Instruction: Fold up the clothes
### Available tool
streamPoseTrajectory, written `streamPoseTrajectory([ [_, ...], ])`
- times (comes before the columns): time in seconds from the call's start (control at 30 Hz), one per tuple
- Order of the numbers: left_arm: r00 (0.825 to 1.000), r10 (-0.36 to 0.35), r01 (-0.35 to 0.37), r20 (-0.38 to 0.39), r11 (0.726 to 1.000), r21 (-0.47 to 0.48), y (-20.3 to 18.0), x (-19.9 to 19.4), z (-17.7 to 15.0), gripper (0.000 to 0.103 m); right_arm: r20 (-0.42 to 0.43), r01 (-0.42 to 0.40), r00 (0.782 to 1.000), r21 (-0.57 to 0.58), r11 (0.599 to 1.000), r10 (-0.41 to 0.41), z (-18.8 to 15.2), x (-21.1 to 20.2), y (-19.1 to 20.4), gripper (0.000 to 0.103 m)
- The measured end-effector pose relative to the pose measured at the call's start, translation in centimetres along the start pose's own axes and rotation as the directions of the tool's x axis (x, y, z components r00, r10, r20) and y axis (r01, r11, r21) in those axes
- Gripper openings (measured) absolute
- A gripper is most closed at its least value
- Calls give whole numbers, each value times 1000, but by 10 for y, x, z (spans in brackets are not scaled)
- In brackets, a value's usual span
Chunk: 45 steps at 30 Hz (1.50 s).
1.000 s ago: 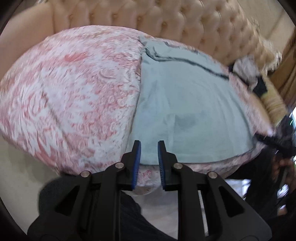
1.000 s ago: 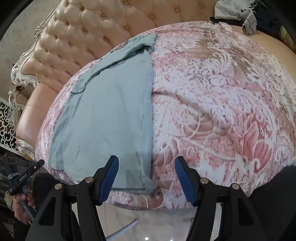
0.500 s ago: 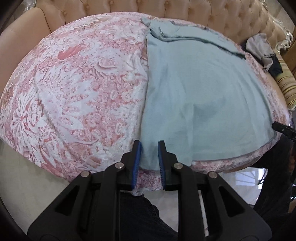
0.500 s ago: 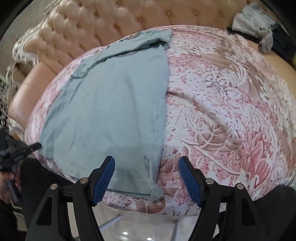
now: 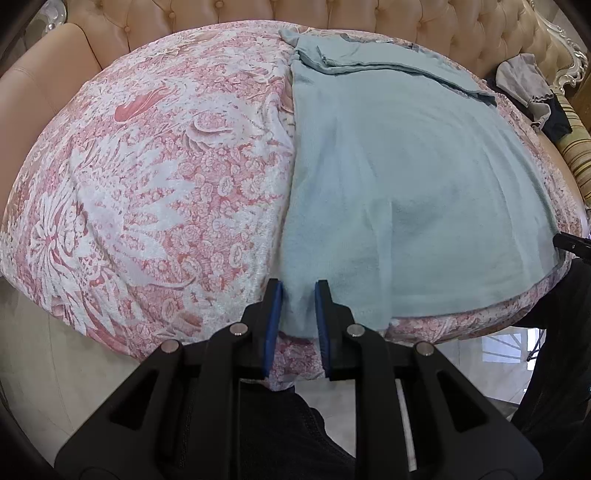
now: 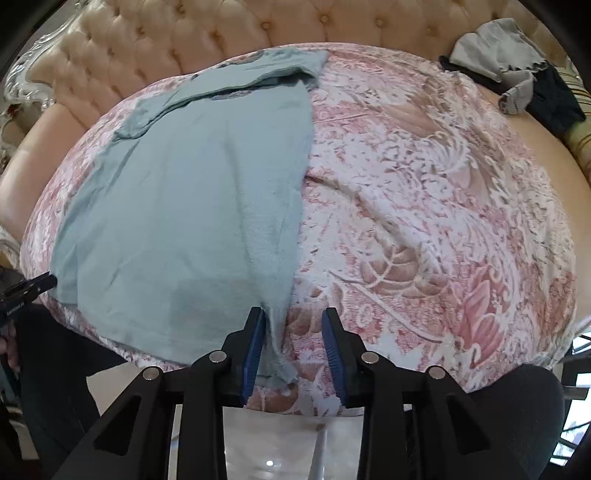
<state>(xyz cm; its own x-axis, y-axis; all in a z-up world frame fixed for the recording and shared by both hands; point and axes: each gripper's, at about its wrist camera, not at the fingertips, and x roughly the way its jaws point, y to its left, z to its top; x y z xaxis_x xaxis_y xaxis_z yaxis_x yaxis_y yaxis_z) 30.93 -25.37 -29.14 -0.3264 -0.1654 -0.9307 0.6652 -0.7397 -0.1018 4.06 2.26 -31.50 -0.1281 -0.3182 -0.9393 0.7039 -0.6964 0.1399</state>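
A pale blue-green garment lies spread flat on a pink floral bed cover, its sleeves folded in at the far end. My left gripper points down at the garment's near left corner. The cloth sits in the narrow gap between the blue pads, and no squeeze shows. In the right wrist view the same garment fills the left half. My right gripper straddles its near right corner, and its jaws are closing. That corner rests against the left pad, while the right pad stands clear of it.
A tufted cream headboard runs behind the bed. Grey and black clothes are heaped at the far right beside a striped cushion. The person's dark trouser leg and pale floor lie below the bed's near edge.
My left gripper has sunk toward the bed, so the left corner now sits between its pads. The right jaws have narrowed a lot around the right corner.
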Motion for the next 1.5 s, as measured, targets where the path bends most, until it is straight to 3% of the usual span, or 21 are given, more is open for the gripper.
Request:
streamPoseTrajectory([
  [0.13,1000,-5,5,-1,1000,-3,0,-1,0,21,-10,4,1000,-4,1000,-4,1,3,3,42],
  [0.2,1000,-15,15,-3,1000,-1,0,0,0,28,-12,3,1000,-13,1000,-3,1,3,7,46],
  [0.27,1000,-22,22,-5,1000,13,-4,0,1,33,-15,-4,1000,-28,1000,3,0,3,10,48],
  [0.37,1000,-8,9,-3,1000,27,-8,-1,0,34,-15,0,1000,-48,999,-1,-1,3,13,46],
  [0.47,1000,-15,15,-4,1000,21,-10,0,1,34,-16,8,1000,-63,998,-9,-1,2,14,35],
  [0.7,987,-160,162,26,982,-100,18,-3,4,35,-18,-7,1000,-77,997,5,-2,3,15,33],
  [0.8,984,-169,174,47,979,-109,19,-6,4,35,-15,-31,999,-70,997,30,-2,2,13,19],
  [1.13,984,-180,180,15,976,-125,20,0,11,35,12,-113,993,-60,992,113,-2,-3,7,9],
  [1.17,984,-176,176,7,977,-121,20,1,13,33,14,-131,991,-51,990,132,-1,-4,5,8],
  [1.23,991,-137,136,-11,988,-76,14,1,15,2,20,-165,986,-34,986,165,-1,-5,2,8],
  [1.3,993,-113,112,-20,993,-38,10,0,16,3,22,-185,982,-14,983,185,0,-4,-2,8],
  [1.43,988,-151,153,38,987,-45,14,-21,21,3,49,-245,969,20,969,244,6,-12,-5,8],
  [1.5,983,-170,174,70,983,-57,19,-31,24,3,69,-303,951,19,953,301,8,-19,-4,8],
])
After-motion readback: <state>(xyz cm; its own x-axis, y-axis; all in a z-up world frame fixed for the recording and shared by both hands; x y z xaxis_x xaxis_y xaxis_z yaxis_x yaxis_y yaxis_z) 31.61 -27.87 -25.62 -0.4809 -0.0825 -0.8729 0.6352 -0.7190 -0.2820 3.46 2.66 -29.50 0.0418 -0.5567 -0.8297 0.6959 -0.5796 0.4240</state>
